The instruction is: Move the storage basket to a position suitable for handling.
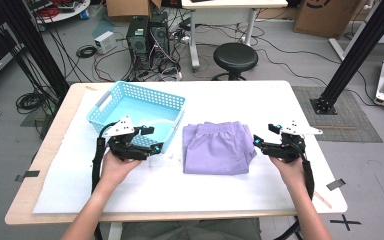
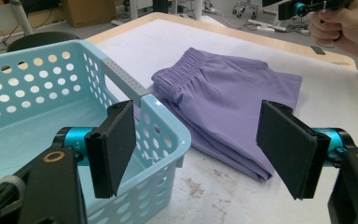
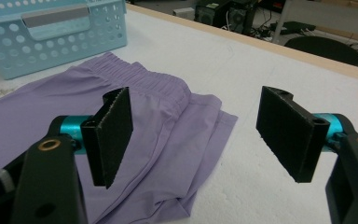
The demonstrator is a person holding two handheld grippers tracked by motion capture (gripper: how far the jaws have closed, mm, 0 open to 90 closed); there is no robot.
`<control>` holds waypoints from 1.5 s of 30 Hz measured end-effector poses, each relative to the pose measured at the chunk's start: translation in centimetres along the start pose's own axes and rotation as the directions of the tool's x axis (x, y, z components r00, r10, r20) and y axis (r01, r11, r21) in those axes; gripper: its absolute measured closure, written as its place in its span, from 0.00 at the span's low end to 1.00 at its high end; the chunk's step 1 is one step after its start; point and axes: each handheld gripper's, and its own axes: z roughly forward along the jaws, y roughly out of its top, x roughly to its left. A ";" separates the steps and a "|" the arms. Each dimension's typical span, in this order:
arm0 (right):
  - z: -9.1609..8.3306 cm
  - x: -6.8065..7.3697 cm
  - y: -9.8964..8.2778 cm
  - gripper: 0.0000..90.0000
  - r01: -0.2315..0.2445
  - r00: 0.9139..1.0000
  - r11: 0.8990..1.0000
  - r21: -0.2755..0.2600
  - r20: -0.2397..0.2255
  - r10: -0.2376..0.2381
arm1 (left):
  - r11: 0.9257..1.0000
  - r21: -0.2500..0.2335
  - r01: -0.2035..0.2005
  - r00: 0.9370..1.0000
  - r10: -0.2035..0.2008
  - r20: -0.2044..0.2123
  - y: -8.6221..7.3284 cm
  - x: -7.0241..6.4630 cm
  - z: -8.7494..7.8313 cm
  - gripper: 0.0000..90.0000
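Note:
Folded purple shorts [image 1: 217,148] lie on the white-covered table, just right of a light blue perforated basket [image 1: 130,107]. My left gripper [image 1: 152,140] is open at the basket's near right corner, with nothing between its jaws. In the left gripper view the left gripper [image 2: 198,128] straddles the basket's corner [image 2: 163,121], and the shorts [image 2: 228,102] lie beyond it. My right gripper [image 1: 264,135] is open at the right edge of the shorts. In the right gripper view the right gripper [image 3: 196,126] hovers over the shorts' corner [image 3: 158,116], with the basket [image 3: 51,32] behind.
The basket looks empty inside. Bare white table covering [image 1: 180,185] stretches in front of the shorts and to their right. Beyond the table stand a black stool [image 1: 235,57], computer towers [image 1: 147,35] with cables, and black frame posts [image 1: 352,55].

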 end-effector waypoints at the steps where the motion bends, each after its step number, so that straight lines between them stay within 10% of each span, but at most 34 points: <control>1: 0.0 0.1 0.0 0.30 -0.002 1.000 1.000 0.001 -0.001 0.002 | 1.000 0.003 0.001 1.000 -0.001 0.000 0.0 0.0 0.1 0.32; 28: 0.3 0.6 -0.6 0.30 0.018 1.000 1.000 0.018 -0.013 -0.018 | 0.999 0.032 -0.028 0.997 0.031 -0.076 -0.7 0.6 -0.7 0.33; 39: 0.0 0.7 -0.8 0.30 0.021 1.000 1.000 0.019 -0.014 -0.021 | 1.000 0.015 -0.007 0.985 0.010 -0.173 -2.4 4.6 -6.3 0.33; 45: 0.6 0.8 -0.7 0.30 0.016 1.000 0.999 0.029 -0.015 -0.016 | 1.000 -0.002 0.027 0.958 -0.027 -0.287 -3.5 7.2 -9.7 0.33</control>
